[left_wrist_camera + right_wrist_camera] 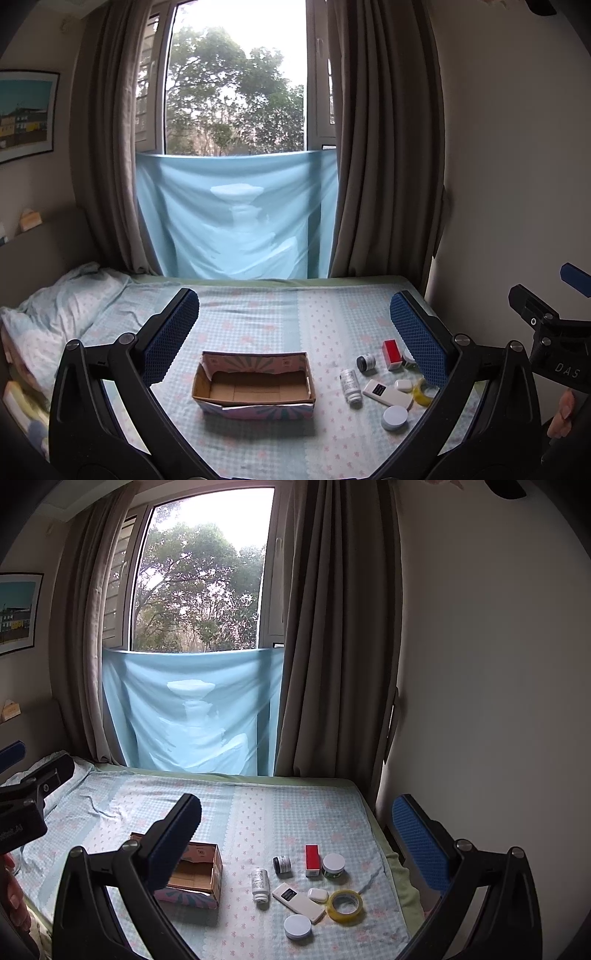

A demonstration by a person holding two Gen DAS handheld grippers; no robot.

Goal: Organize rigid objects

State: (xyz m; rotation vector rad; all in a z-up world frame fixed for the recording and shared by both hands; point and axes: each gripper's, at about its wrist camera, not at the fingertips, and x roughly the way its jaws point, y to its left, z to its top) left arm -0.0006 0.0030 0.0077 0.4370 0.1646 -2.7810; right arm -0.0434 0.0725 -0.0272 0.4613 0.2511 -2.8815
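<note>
An open cardboard box (255,387) (199,871) sits empty on the bed. To its right lie several small objects: a white pill bottle (350,386) (259,883), a dark small jar (365,362) (282,864), a red and white box (392,353) (312,859), a white remote (386,394) (298,902), a white earbud case (403,385) (318,895), a white round lid (394,417) (297,926), a yellow tape roll (421,394) (345,905) and a white-lidded jar (333,865). My left gripper (293,314) and right gripper (295,812) are open, empty, held above the bed.
The bed (266,310) has a checked sheet, with a rumpled duvet (62,306) at the left. A wall (480,664) runs close along the bed's right edge. Curtains and a window with a blue cloth (236,218) stand behind the bed.
</note>
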